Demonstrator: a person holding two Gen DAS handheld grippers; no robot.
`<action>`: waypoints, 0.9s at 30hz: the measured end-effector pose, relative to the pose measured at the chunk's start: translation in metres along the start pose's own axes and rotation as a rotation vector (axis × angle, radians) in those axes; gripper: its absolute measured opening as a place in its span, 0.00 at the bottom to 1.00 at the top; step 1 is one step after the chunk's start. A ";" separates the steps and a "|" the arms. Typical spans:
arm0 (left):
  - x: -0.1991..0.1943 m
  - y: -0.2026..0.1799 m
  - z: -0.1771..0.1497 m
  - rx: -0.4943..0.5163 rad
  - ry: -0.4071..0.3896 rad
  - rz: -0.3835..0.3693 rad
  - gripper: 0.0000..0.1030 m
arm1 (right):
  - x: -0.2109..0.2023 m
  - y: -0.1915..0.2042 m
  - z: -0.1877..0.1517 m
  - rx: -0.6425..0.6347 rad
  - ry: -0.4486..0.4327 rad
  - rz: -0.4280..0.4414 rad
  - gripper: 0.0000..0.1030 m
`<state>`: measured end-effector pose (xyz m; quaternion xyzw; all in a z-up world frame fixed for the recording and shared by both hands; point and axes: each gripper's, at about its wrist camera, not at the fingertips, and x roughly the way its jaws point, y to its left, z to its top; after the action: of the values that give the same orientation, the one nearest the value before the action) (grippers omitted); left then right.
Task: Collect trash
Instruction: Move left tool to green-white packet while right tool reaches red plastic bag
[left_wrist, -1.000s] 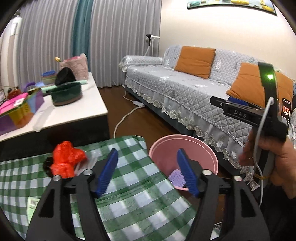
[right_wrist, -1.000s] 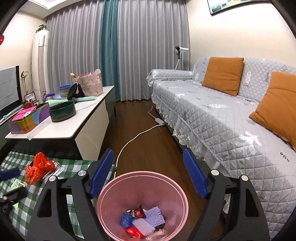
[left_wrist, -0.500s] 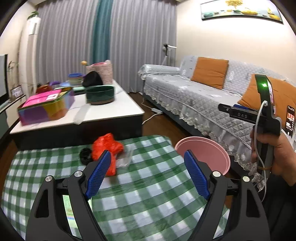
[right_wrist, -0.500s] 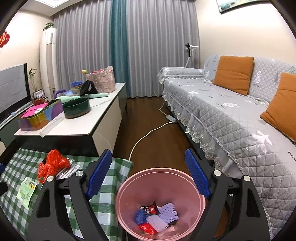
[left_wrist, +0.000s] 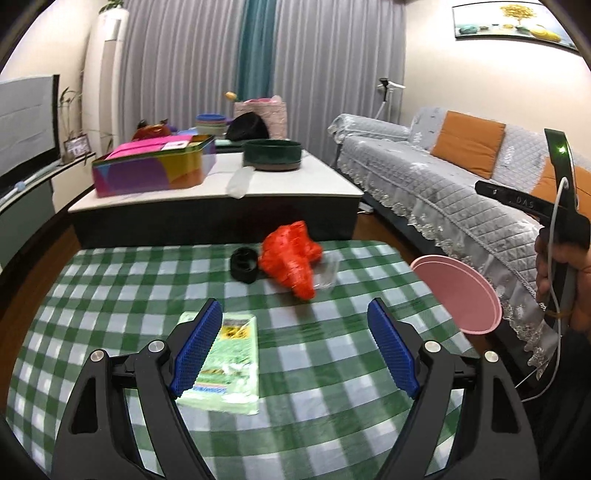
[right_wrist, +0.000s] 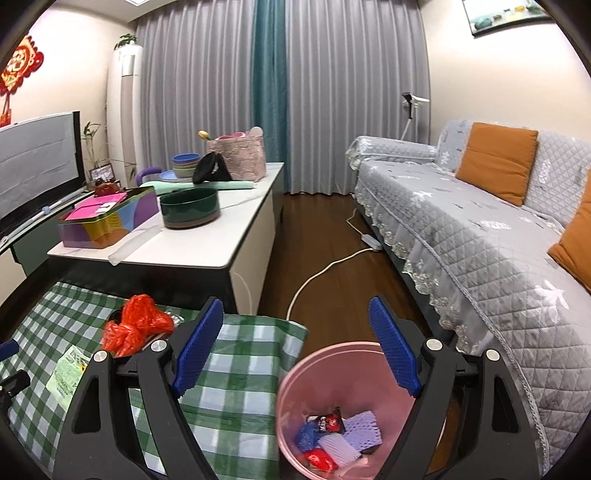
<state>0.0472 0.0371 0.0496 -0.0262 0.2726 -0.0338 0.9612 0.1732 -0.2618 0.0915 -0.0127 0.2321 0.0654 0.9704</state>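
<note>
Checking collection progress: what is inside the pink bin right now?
In the right wrist view, the pink bin holds a black-and-red wrapper, purple foam netting, a blue scrap and a red scrap. The right gripper's frame hides the bin's right side.

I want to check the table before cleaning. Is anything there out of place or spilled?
Yes. On the green checked tablecloth lie loose trash: a crumpled red plastic bag, a green flat packet and a clear wrapper. Nothing looks spilled.
</note>
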 end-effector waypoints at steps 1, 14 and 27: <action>0.000 0.003 -0.001 -0.001 0.003 0.006 0.76 | 0.001 0.004 0.001 -0.003 0.001 0.006 0.78; -0.002 0.067 -0.032 -0.109 0.087 0.121 0.76 | 0.007 0.044 0.010 0.001 0.011 0.137 0.66; 0.048 0.097 -0.036 -0.199 0.154 0.136 0.76 | 0.027 0.106 -0.011 -0.094 0.075 0.249 0.64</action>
<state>0.0737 0.1286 -0.0123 -0.1003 0.3487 0.0566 0.9301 0.1783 -0.1544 0.0697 -0.0316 0.2649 0.1957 0.9437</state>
